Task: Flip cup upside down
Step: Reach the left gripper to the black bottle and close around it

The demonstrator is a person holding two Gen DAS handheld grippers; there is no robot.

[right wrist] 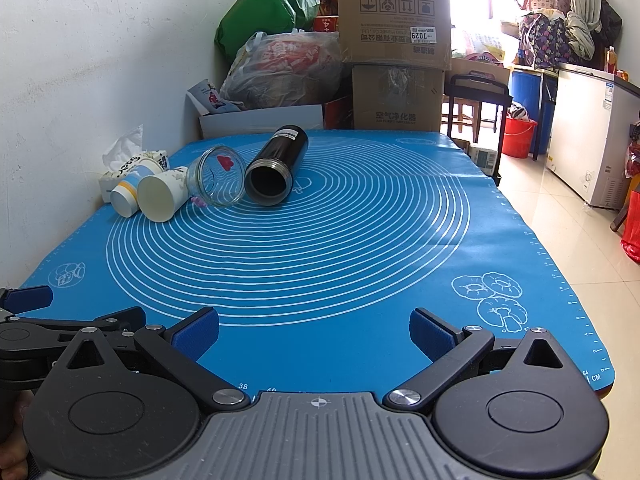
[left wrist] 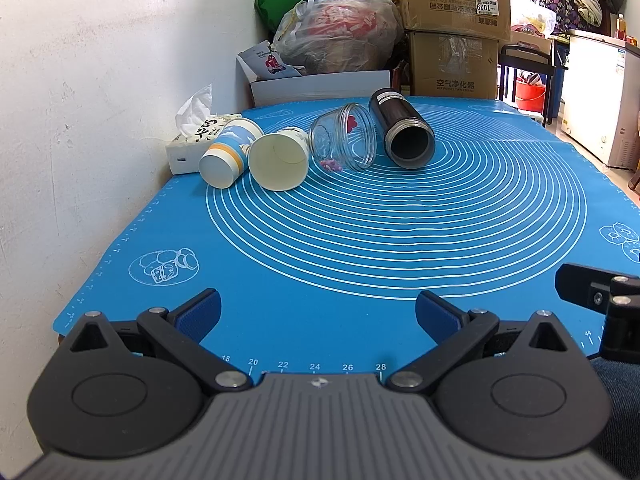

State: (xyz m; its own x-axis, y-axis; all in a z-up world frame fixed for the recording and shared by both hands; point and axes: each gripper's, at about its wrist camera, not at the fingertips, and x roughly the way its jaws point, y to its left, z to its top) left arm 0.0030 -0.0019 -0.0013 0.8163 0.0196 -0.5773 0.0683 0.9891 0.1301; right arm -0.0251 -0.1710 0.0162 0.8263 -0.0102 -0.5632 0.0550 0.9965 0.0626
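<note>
Several cups lie on their sides at the far left of the blue mat (left wrist: 360, 280): a paper cup with blue and orange bands (left wrist: 228, 152), a plain paper cup (left wrist: 280, 160) with its mouth toward me, a clear glass jar (left wrist: 344, 138) and a black flask (left wrist: 402, 128). They also show in the right wrist view: banded cup (right wrist: 128, 192), plain cup (right wrist: 162, 196), jar (right wrist: 216, 180), flask (right wrist: 276, 166). My left gripper (left wrist: 318, 312) is open and empty near the mat's front edge. My right gripper (right wrist: 314, 330) is open and empty beside it.
A tissue pack (left wrist: 192, 136) sits against the white wall behind the cups. Cardboard boxes (left wrist: 452, 28) and bags (left wrist: 340, 36) are stacked beyond the table's far end. A white freezer (right wrist: 592, 136) and a red bucket (right wrist: 518, 136) stand on the floor to the right.
</note>
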